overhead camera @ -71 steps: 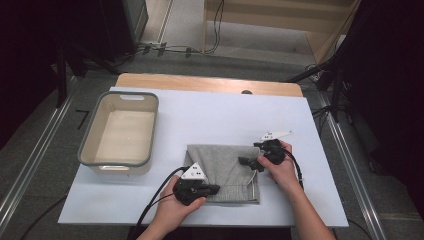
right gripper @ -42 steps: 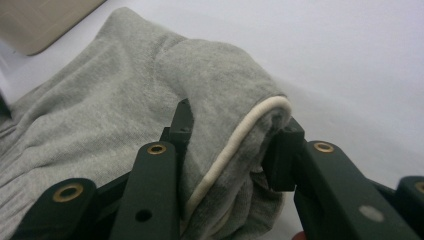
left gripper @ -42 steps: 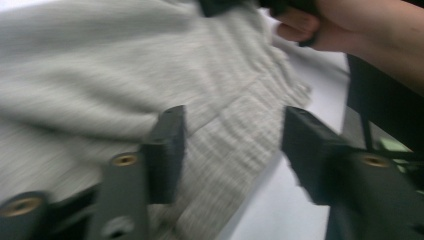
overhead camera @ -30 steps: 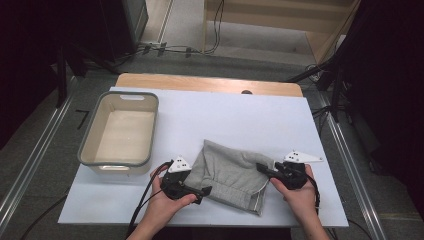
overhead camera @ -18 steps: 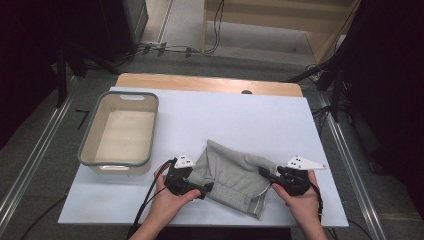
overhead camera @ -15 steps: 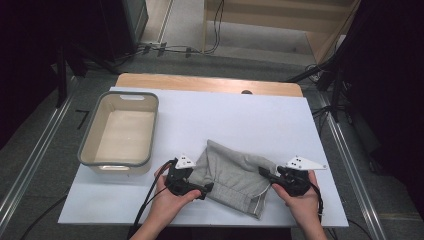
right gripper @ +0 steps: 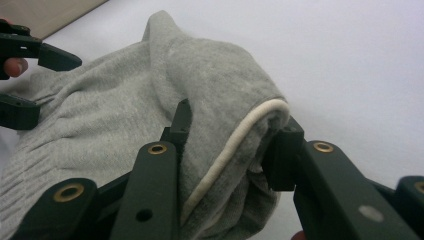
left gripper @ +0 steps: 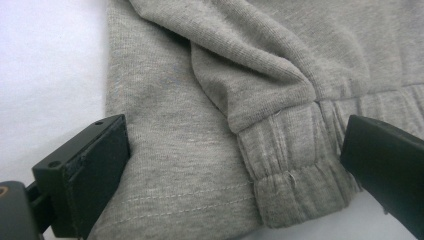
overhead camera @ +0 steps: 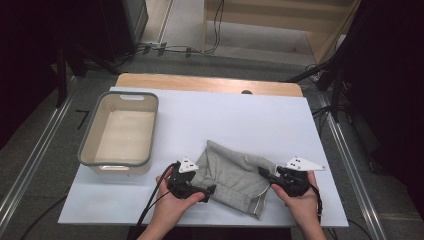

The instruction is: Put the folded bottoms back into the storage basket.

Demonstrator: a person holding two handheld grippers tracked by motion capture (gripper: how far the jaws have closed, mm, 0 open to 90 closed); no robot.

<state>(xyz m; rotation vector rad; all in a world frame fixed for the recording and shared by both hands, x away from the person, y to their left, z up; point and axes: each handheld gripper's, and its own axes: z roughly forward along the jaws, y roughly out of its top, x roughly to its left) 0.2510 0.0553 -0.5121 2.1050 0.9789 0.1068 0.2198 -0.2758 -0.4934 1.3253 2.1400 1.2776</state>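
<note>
Item: one grey knit garment (overhead camera: 231, 176), folded and rumpled, lay on the white table top (overhead camera: 240, 117) at its near edge, right of centre, between my two hands.

Fabric: heathered grey jersey, soft, with loose folds. In the left gripper view a ribbed, gathered band (left gripper: 295, 165) ran along one edge, a stitched hem line lay beside it, and a fold of cloth lapped over the band. In the right gripper view a cream-white piping (right gripper: 235, 140) edged the bunched corner.

Left gripper (overhead camera: 202, 190): sat at the garment's near-left edge; my jaws stood wide, one on each side of the ribbed band, the cloth lying between them with no pad pressing on it.

Right gripper (overhead camera: 267, 175): sat at the garment's right side; my jaws were closed on the piped corner, which stood bunched and lifted between the pads.

Also on the table: a grey-rimmed plastic tub (overhead camera: 102, 131), at the left, well apart from the garment.
</note>
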